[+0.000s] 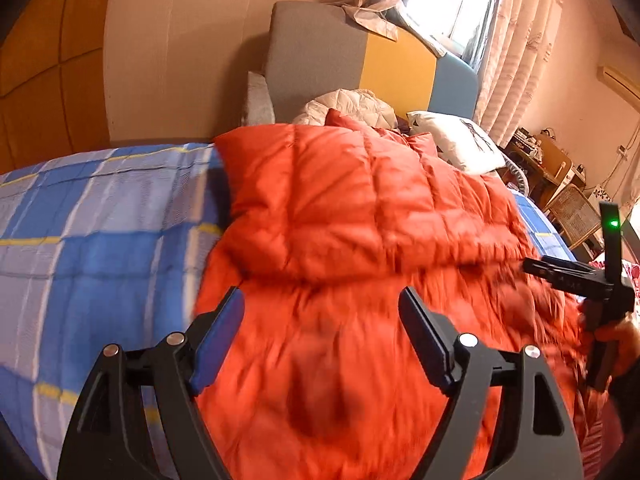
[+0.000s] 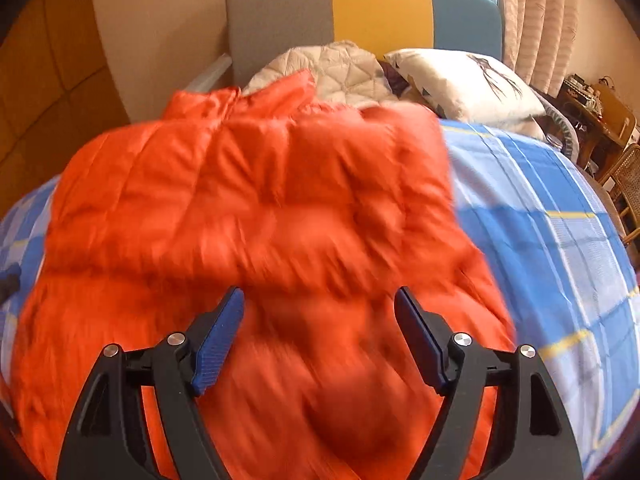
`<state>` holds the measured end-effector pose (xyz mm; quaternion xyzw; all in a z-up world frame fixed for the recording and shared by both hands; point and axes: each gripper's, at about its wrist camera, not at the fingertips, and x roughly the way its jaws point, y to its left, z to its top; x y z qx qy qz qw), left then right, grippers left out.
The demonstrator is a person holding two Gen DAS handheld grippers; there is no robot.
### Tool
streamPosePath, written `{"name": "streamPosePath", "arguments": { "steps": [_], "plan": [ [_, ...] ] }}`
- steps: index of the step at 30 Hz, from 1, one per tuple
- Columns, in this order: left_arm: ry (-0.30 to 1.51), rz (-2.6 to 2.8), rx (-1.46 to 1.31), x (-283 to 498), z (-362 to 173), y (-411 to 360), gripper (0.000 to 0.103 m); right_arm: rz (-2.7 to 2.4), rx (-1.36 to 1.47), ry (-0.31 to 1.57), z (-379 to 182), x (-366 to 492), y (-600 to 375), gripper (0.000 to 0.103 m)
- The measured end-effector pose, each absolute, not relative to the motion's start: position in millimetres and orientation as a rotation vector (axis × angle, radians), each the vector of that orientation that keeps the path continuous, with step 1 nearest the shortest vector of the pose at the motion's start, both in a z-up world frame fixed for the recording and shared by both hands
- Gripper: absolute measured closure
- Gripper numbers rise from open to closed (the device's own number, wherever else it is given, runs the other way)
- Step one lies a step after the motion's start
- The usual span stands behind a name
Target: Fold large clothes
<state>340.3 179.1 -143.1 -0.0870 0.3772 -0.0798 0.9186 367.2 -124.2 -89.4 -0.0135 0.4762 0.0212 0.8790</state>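
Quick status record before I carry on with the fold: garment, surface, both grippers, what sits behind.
garment: orange puffer jacket, lying on the bed, one part folded over the rest
surface: blue plaid bedsheet
left gripper: open, nothing between the jaws, jacket below
right gripper: open, nothing between the jaws, jacket below
behind jacket: white quilted garment, white printed pillow, grey-yellow-blue headboard
image quality: motion blur near both grippers
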Motion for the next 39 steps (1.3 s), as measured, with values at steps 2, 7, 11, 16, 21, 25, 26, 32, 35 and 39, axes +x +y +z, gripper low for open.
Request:
{"name": "streamPosePath", "arguments": {
  "steps": [2, 7, 11, 16, 21, 25, 26, 32, 35, 39],
  "plan": [
    [0.778, -0.163, -0.184, 316, -144, 187, 0.024, 0.034, -0.051, 1.002, -83, 338, -147, 0.026],
    [0.789, -0.145, -0.214, 255, -155, 209, 0.024, 0.004, -0.051, 1.051, -79, 271, -198, 0.026],
    [0.816, -0.133, -0.275, 215, -169, 226, 0.025, 0.016, -0.017, 1.102, -86, 220, -224, 0.026],
    [0.869, -0.153, -0.354, 182, -190, 231, 0.037, 0.072, 0.089, 1.126, -99, 184, -229, 0.026],
    [0.899, -0.195, -0.360, 160, -200, 217, 0.060, 0.106, 0.117, 1.066, -89, 168, -221, 0.076],
    [0.827, -0.227, -0.343, 147, -183, 217, 0.094, 0.126, 0.129, 1.008, -65, 172, -219, 0.092],
    [0.812, -0.229, -0.334, 145, -177, 218, 0.095, 0.135, 0.127, 0.988, -56, 170, -218, 0.093],
    [0.714, -0.277, -0.284, 123, -134, 224, 0.097, 0.176, 0.127, 0.906, -20, 159, -219, 0.095],
    [0.695, -0.295, -0.278, 109, -123, 231, 0.097, 0.200, 0.115, 0.885, -8, 143, -219, 0.095],
    [0.708, -0.328, -0.252, 88, -121, 233, 0.097, 0.216, 0.110, 0.902, -15, 129, -223, 0.095]
  ]
}}
